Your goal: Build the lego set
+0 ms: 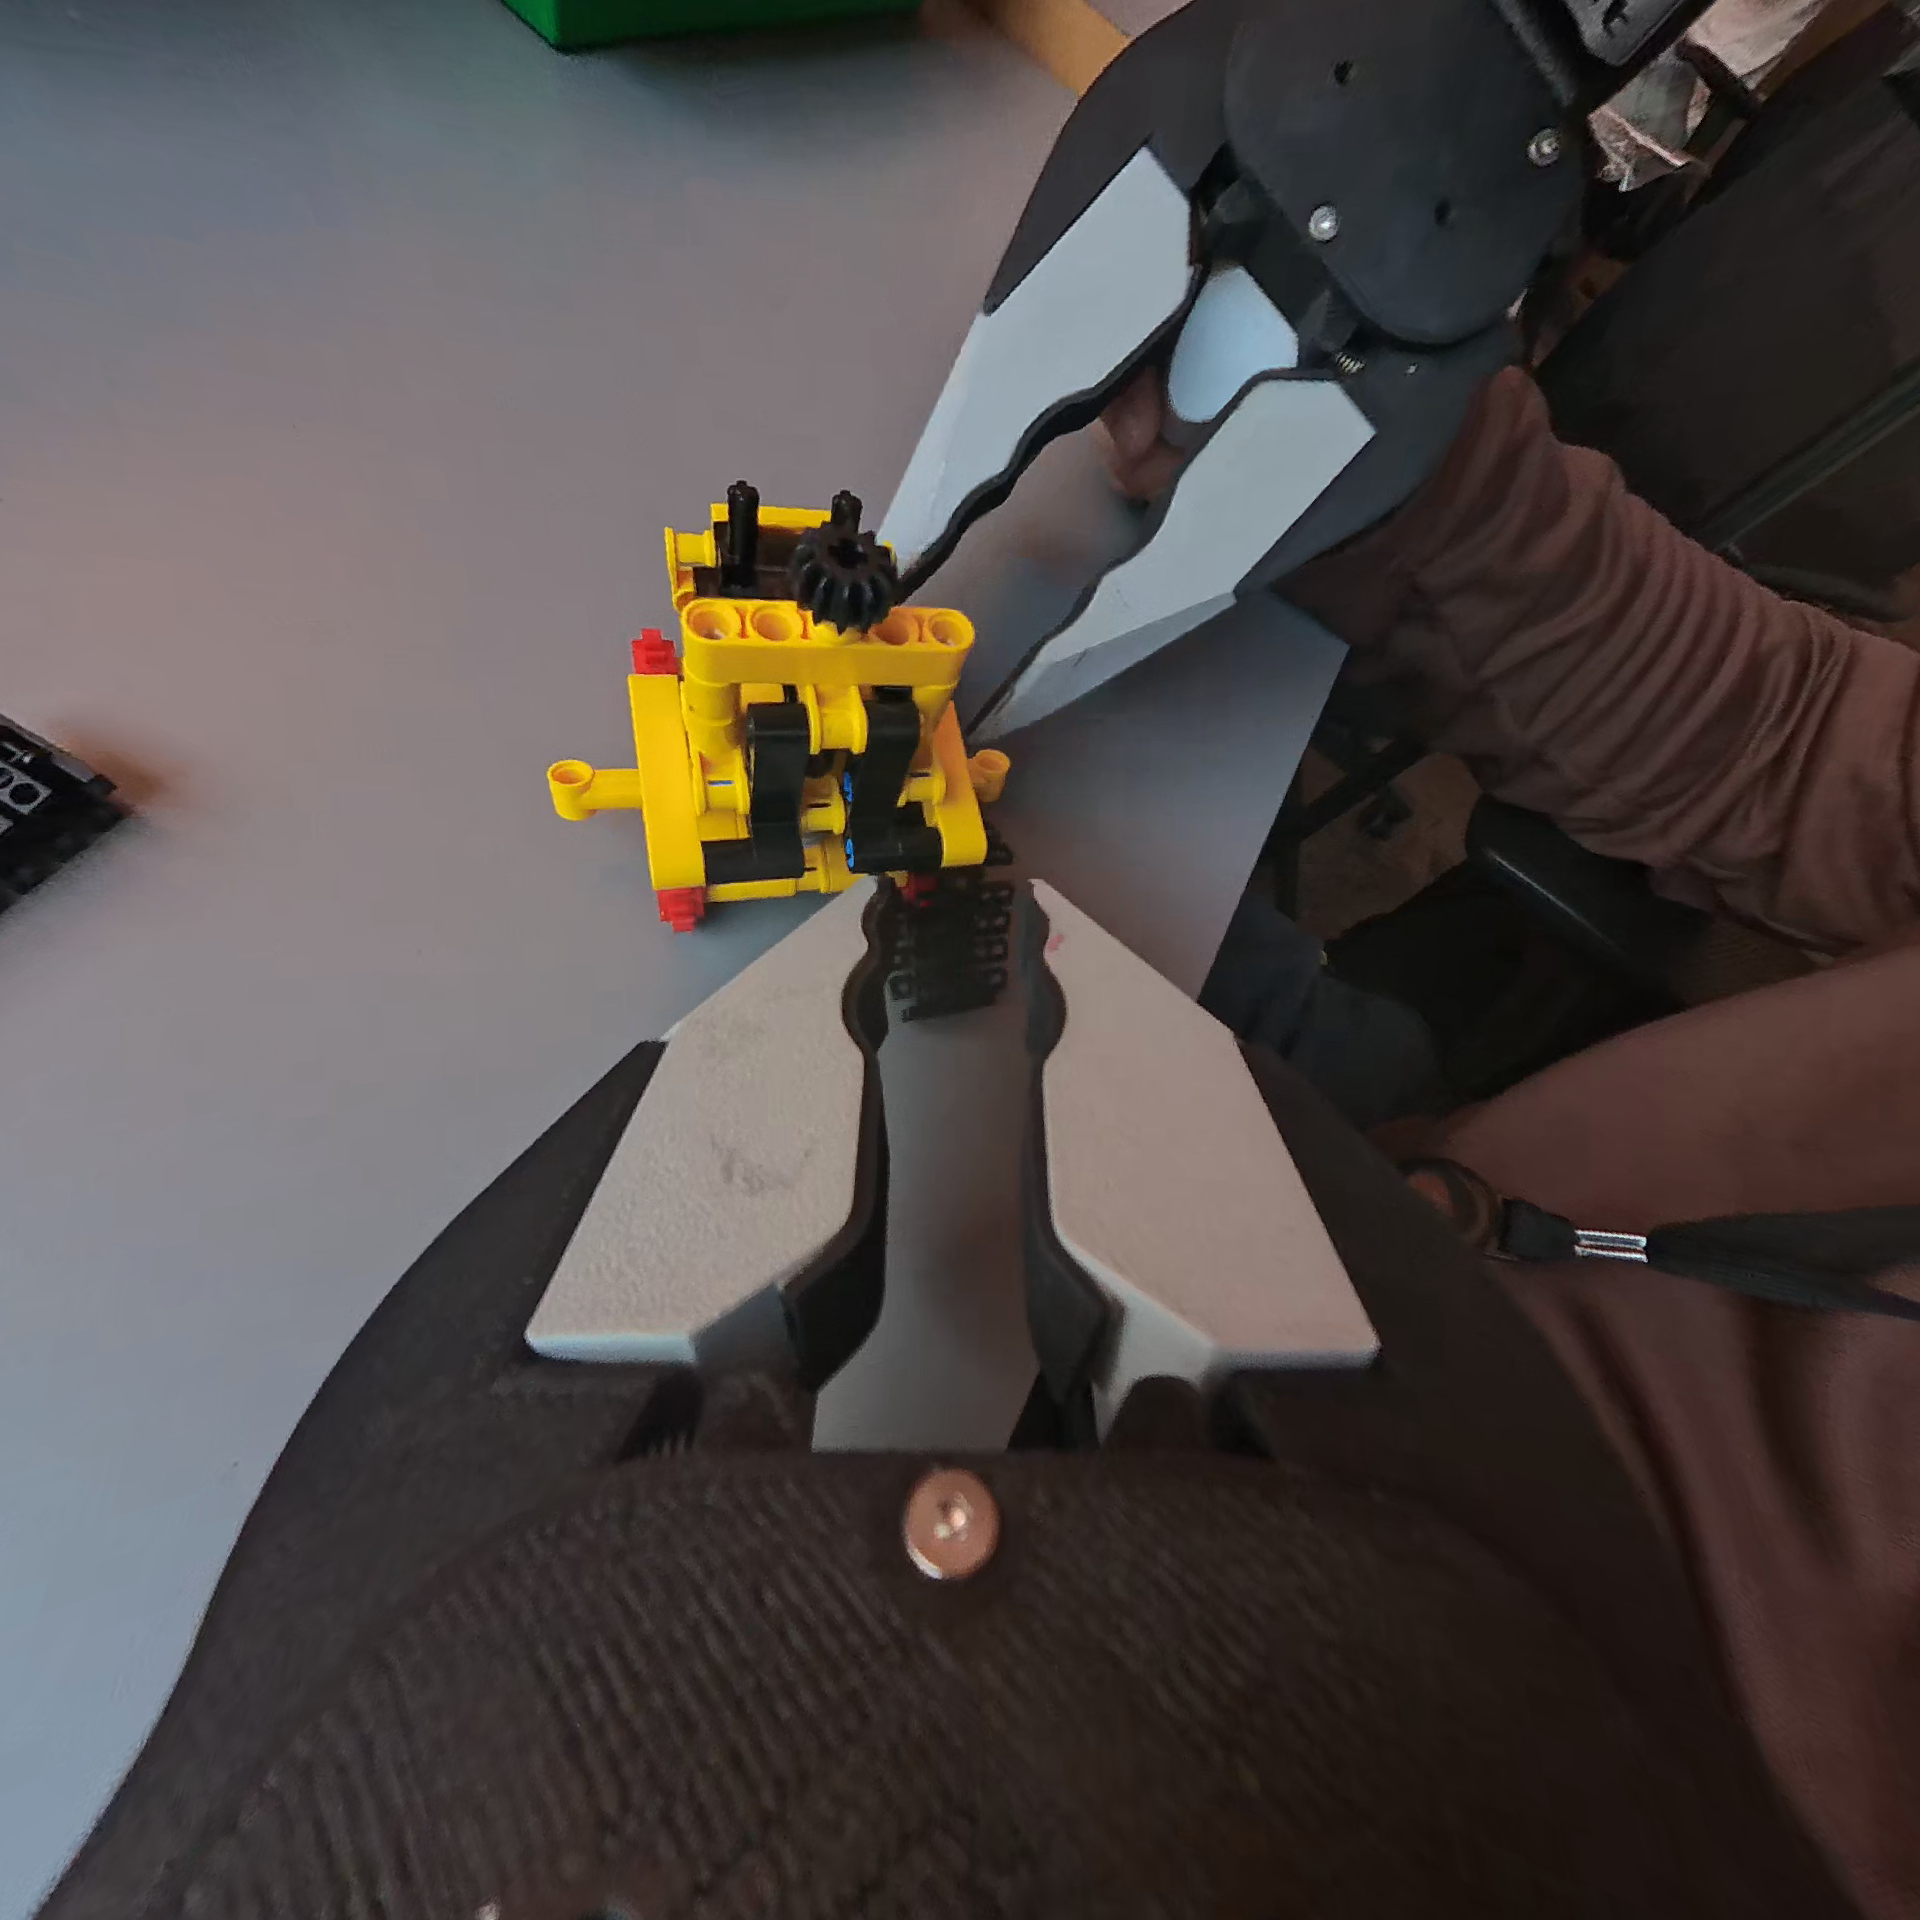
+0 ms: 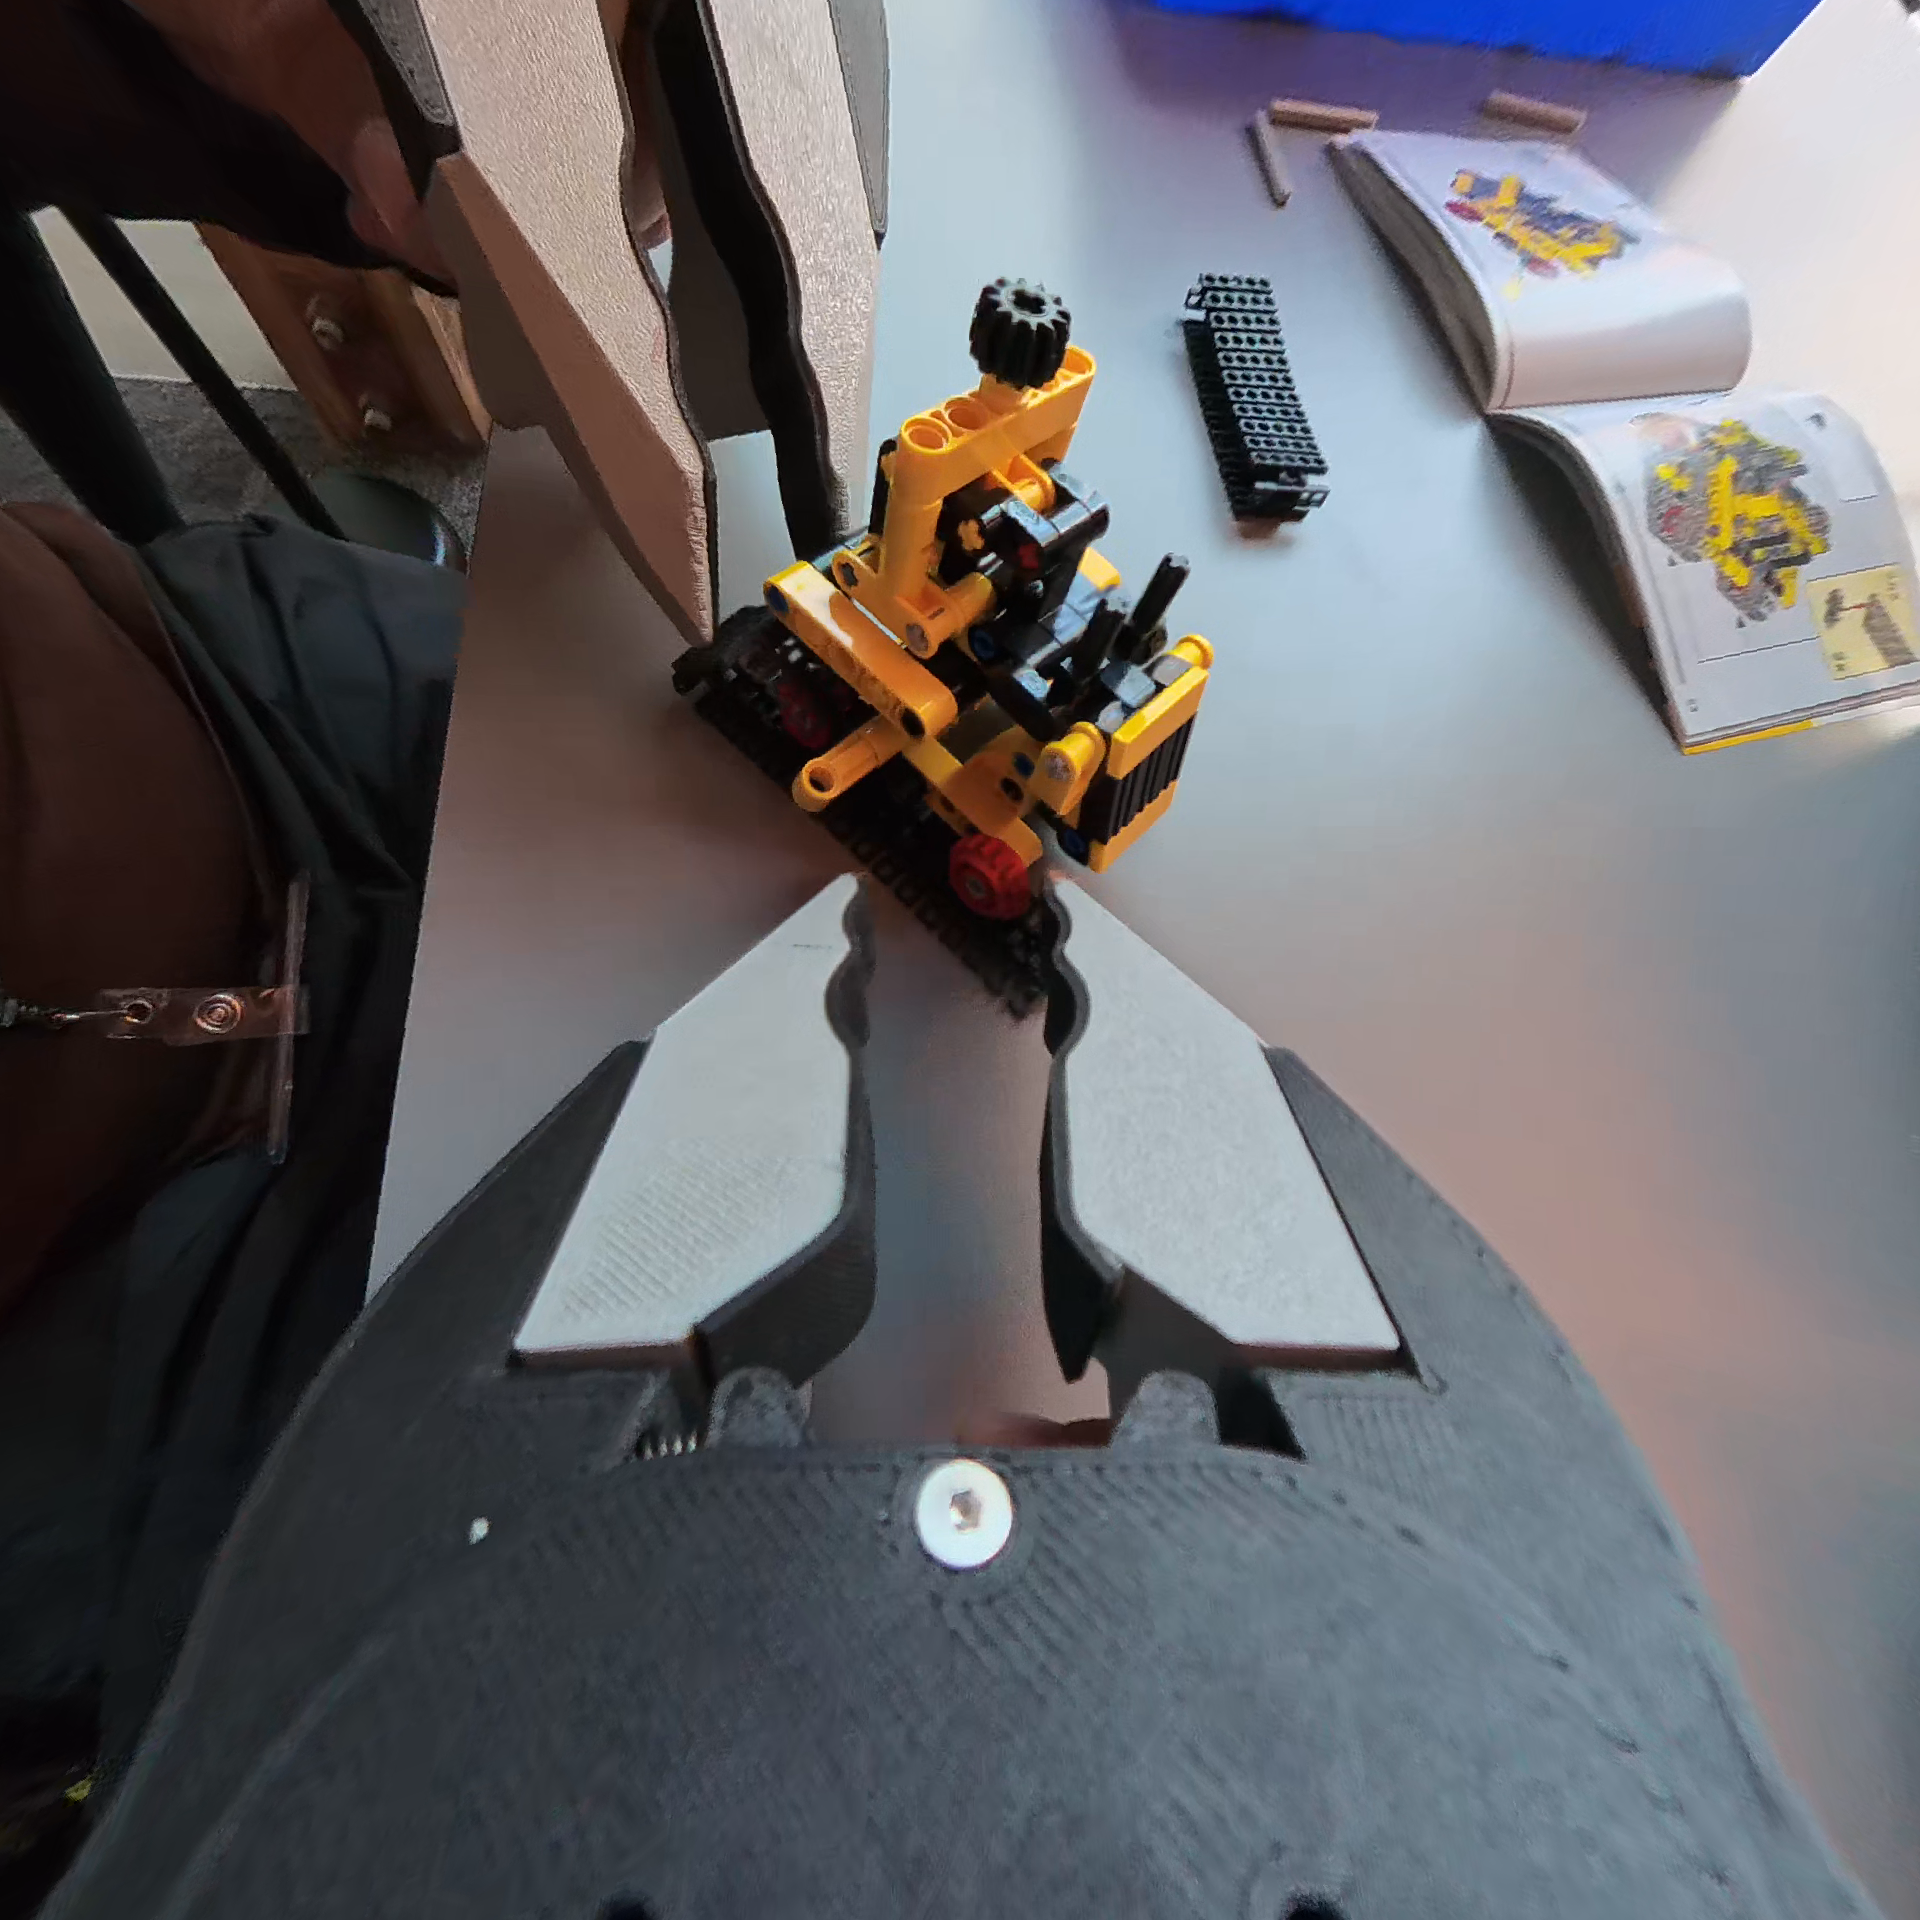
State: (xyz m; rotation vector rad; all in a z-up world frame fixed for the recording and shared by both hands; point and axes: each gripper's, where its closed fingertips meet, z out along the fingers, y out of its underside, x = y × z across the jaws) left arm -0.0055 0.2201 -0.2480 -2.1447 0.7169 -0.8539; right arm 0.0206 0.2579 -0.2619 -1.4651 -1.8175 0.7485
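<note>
- The yellow lego vehicle (image 1: 800, 727) stands near the edge of the grey surface (image 1: 312, 416), with a black gear (image 1: 844, 574) on top.
- One black track (image 2: 914, 831) lies under the vehicle; a second black track (image 2: 1255, 400) lies apart, toward the open instruction booklet (image 2: 1662, 468).
- The left gripper (image 1: 951, 899) is open, its fingertips on each side of the track end, just beside the vehicle.
- The right gripper (image 2: 956, 904) is also open, around the track near a red wheel (image 2: 987, 875); I cannot tell if it touches.
</note>
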